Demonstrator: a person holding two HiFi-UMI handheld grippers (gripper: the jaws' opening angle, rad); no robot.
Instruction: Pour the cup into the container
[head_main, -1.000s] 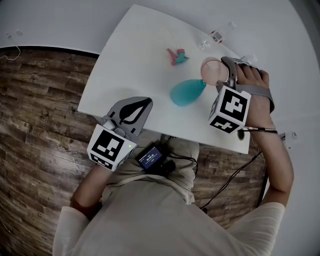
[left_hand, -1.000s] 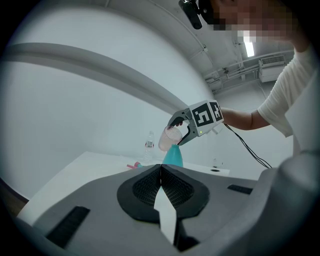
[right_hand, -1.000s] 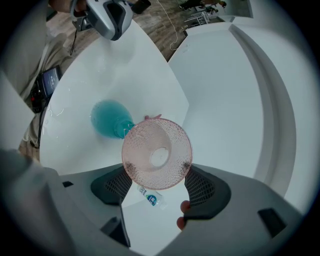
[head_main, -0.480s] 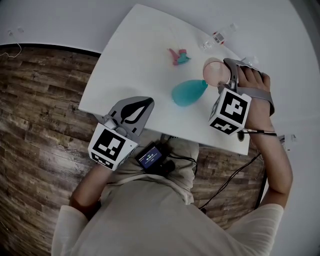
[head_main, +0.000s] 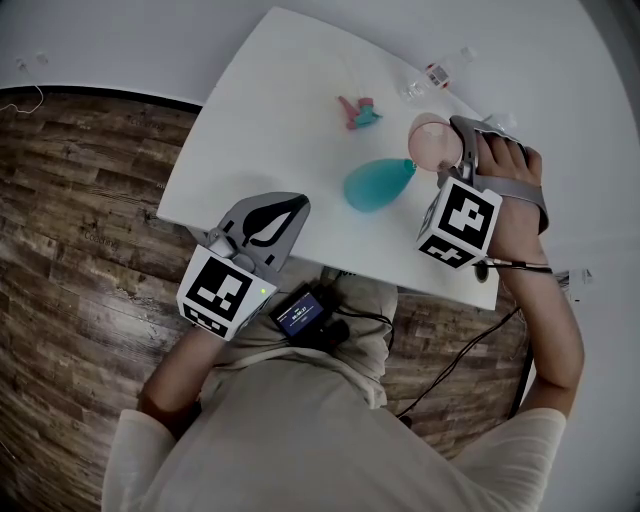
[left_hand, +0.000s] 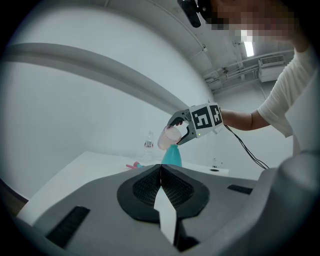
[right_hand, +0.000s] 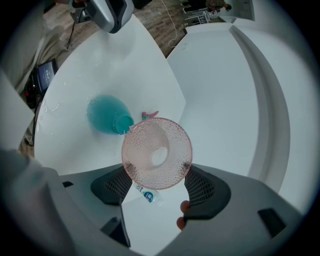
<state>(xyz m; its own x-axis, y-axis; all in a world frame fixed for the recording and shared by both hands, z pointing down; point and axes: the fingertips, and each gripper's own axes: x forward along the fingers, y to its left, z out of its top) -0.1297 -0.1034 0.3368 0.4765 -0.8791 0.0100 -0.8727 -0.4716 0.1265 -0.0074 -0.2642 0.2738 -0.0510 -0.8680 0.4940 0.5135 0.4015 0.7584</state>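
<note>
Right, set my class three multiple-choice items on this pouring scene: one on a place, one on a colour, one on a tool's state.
1. Where is the pink cup?
A) inside the container
B) in the right tool, tipped by the container's neck
C) in the left tool
2. What colour is the container?
A) teal
B) yellow
C) black
3. How are the left tool's jaws?
A) wide open
B) gripping the cup
C) shut, empty
Answers: 1 B, its pads clamp the cup's sides; 2 A, teal in every view; 3 C, its pads meet with nothing between.
</note>
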